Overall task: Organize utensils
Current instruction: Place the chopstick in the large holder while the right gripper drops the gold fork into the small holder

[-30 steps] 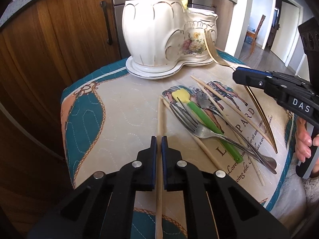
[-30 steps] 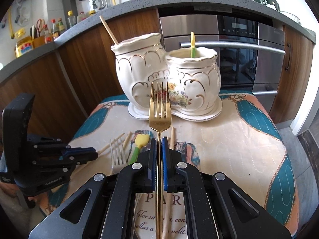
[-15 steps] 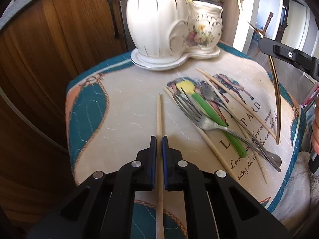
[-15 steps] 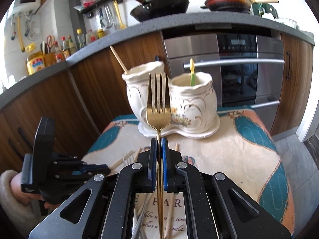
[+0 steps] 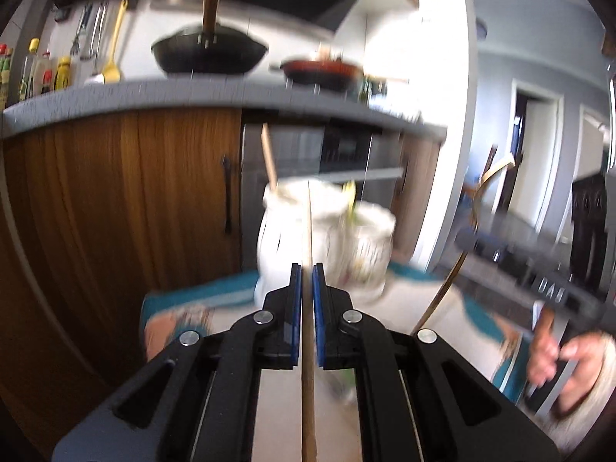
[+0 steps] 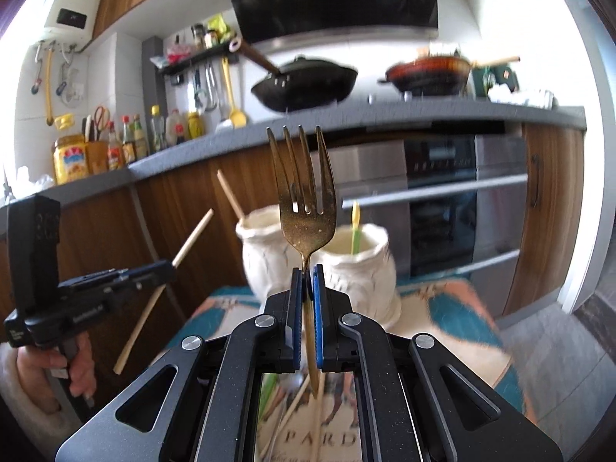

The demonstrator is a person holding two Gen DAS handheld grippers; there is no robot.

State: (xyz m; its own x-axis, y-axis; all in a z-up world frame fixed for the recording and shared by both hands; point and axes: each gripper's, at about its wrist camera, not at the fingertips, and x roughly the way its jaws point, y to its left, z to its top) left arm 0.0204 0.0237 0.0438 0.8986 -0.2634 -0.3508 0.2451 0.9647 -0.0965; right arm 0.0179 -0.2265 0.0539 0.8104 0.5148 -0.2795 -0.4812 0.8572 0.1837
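Observation:
My left gripper is shut on a wooden chopstick and holds it up in the air, pointing at the white ceramic twin-jar holder. It also shows at the left of the right wrist view with the chopstick slanting through it. My right gripper is shut on a gold fork, tines up, raised in front of the holder. One jar holds a chopstick, the other a green-handled utensil. The gold fork also shows in the left wrist view.
The holder stands on a small table with a patterned teal and cream cloth. More chopsticks lie on the cloth below my right gripper. Wooden cabinets and an oven stand behind, with pans on the counter.
Both grippers have risen and tilted upward. The left has lifted the chopstick off the cloth. The right has raised the fork higher; the table has dropped out of most of the view.

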